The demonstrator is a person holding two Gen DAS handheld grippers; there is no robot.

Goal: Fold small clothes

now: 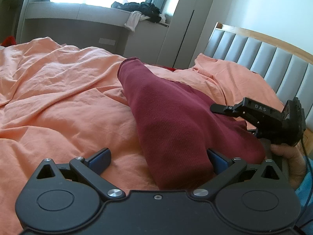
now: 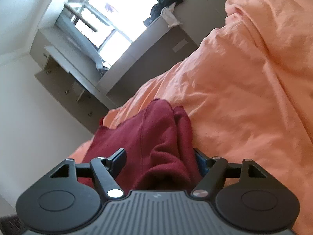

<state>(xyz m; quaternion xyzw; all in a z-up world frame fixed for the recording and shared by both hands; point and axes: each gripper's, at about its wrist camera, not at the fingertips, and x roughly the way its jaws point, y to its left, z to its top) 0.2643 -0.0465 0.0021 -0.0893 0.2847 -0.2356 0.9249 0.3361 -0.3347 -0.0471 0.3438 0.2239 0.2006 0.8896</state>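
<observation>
While the maroon garment (image 1: 168,117) lies bunched on the bed's orange sheet (image 1: 58,90) between both spread tools, the left hand-held gripper (image 1: 158,156) and right hand-held gripper (image 2: 159,157) pinch nothing; closing now could catch sheet or several layers.

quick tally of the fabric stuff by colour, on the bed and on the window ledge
maroon garment: 1
orange bedsheet: 1
dark clothes pile on ledge: 1
white cloth hanging off ledge: 1
total: 4
</observation>
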